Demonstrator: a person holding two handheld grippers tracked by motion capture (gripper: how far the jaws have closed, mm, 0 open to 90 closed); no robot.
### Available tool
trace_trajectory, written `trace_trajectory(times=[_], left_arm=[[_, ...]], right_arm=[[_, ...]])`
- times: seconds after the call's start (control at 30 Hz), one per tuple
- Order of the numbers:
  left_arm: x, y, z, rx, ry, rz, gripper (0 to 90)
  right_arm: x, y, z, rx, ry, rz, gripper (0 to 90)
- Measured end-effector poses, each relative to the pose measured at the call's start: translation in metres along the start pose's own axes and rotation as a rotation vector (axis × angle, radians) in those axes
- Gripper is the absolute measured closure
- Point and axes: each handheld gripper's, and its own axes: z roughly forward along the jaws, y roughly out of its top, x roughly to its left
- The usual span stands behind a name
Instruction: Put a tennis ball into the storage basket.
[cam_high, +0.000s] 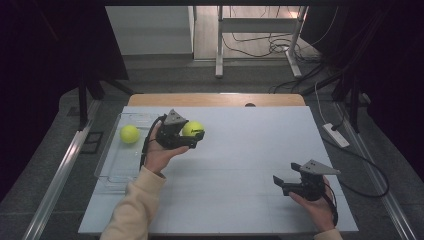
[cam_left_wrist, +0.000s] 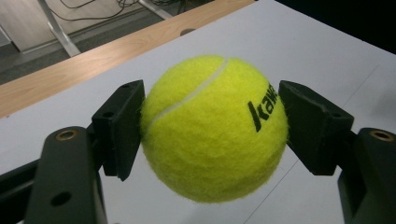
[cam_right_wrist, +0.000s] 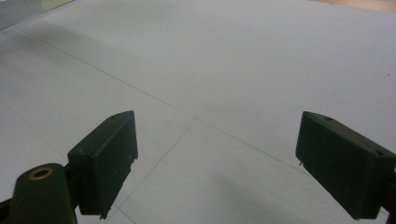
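Left tongs (cam_left_wrist: 212, 130) clench a tennis ball (cam_left_wrist: 214, 128); overhead, right tongs (cam_high: 284, 181) gape, second ball (cam_high: 129, 133) in tray (cam_high: 107, 167).

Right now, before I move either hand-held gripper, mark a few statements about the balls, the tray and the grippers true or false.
1. The left hand-held gripper clamps a tennis ball. True.
2. The right hand-held gripper holds a ball. False: its jaws are open, with nothing between them.
3. A second ball lies in the clear tray. True.
4. The held ball rests on the table. False: it is lifted above it.
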Motion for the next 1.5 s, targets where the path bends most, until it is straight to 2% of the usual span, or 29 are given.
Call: trace_trajectory(times=[0.67,0.9,1.43,1.5], left_arm=[[0.017,-0.012,-0.019,-0.032,0.014,-0.032,27.4],[0.025,-0.017,-0.024,-0.047,0.019,-0.060,27.4],[0.039,-0.023,-0.041,-0.071,0.058,-0.091,27.5],[0.039,-0.024,-0.041,-0.066,0.076,-0.081,27.5]], right_arm=[[0.001,-0.001,-0.001,0.003,-0.004,0.003,12.6],[0.000,-0.001,0.000,0.008,-0.009,0.001,12.6],[0.000,-0.001,-0.001,0.005,-0.011,-0.001,12.7],[0.000,-0.001,-0.001,0.005,-0.010,-0.002,12.6]])
